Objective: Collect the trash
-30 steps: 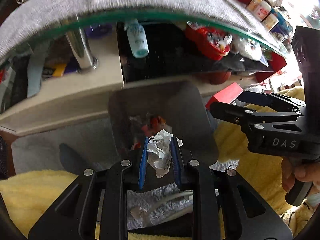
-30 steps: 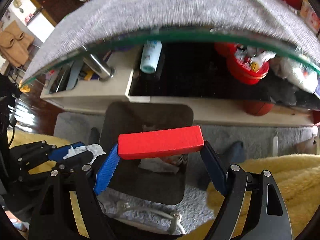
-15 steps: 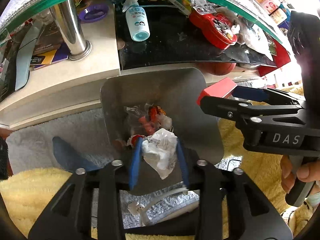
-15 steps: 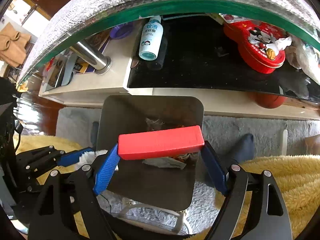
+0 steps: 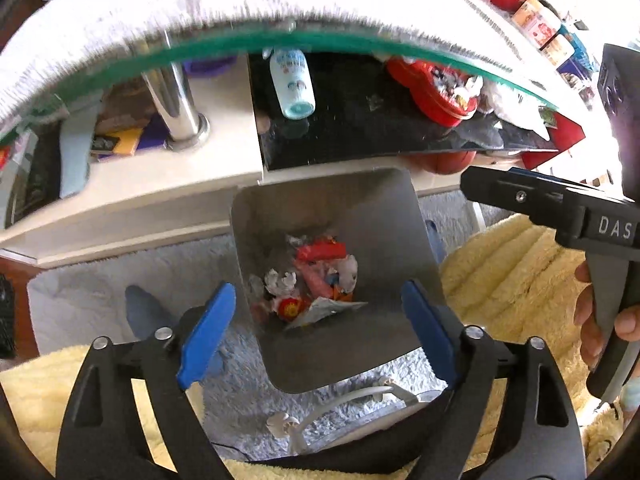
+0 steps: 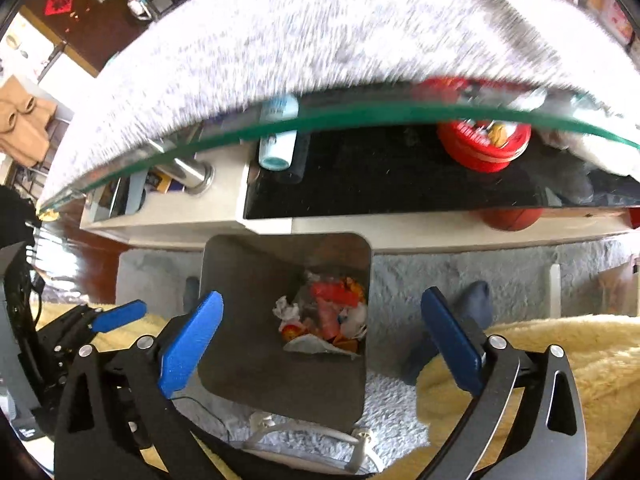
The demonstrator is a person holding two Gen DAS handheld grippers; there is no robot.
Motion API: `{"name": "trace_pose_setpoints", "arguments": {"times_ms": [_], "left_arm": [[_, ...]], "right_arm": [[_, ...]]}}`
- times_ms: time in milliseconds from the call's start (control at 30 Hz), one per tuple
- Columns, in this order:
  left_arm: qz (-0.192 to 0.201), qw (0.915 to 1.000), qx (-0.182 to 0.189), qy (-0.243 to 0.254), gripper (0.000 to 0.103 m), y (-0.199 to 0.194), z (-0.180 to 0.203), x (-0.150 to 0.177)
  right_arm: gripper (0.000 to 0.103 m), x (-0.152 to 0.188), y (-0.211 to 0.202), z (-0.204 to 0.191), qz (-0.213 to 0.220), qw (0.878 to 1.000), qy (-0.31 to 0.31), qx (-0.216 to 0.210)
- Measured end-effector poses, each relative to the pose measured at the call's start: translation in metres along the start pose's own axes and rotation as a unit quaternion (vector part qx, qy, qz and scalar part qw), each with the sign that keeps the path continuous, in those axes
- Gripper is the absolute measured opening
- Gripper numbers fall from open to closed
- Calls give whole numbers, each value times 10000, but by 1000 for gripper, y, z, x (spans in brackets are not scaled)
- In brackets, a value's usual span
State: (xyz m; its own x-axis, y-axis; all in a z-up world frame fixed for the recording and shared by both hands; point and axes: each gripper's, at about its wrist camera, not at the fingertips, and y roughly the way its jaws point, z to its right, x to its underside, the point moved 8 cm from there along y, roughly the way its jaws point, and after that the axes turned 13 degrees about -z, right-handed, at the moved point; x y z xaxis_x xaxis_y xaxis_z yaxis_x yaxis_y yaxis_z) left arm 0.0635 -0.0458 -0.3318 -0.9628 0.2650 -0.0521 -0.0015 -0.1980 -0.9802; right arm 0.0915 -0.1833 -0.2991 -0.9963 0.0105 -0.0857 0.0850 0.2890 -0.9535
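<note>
A grey square trash bin point(image 5: 384, 216) stands on the floor in front of the table; it also shows in the right wrist view point(image 6: 240, 280). Several pieces of trash point(image 5: 316, 280) lie at its bottom: crumpled white tissue, red pieces and wrappers, also seen in the right wrist view point(image 6: 324, 316). My left gripper point(image 5: 320, 328) is open and empty above the bin's near rim. My right gripper point(image 6: 324, 340) is open and empty above the bin. The right gripper's body point(image 5: 560, 208) shows in the left wrist view, to the right of the bin.
A glass-topped table point(image 5: 280, 36) with a grey cloth hangs over the bin's far side. On its lower shelf are a white bottle point(image 5: 294, 84), a chrome leg point(image 5: 176, 108) and a red tin point(image 5: 432, 88). A yellow fluffy blanket point(image 5: 512, 264) and a white cable point(image 5: 340, 400) lie near me.
My left gripper opened and the crumpled tissue dropped into the bin. My right gripper opened and the red block dropped into the bin. Both grippers are now empty.
</note>
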Motion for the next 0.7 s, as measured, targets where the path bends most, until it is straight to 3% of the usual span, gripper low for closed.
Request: {"name": "trace_pose_setpoints", "arguments": {"times_ms": [467, 700], "left_arm": [[1190, 9925, -270, 8, 95, -97, 9, 4], [2261, 9729, -466, -99, 95, -171, 14, 14]], "right_arm": [[100, 6, -91, -1, 1174, 9931, -29, 20], [100, 18, -147, -5, 2125, 9759, -142, 471]]}}
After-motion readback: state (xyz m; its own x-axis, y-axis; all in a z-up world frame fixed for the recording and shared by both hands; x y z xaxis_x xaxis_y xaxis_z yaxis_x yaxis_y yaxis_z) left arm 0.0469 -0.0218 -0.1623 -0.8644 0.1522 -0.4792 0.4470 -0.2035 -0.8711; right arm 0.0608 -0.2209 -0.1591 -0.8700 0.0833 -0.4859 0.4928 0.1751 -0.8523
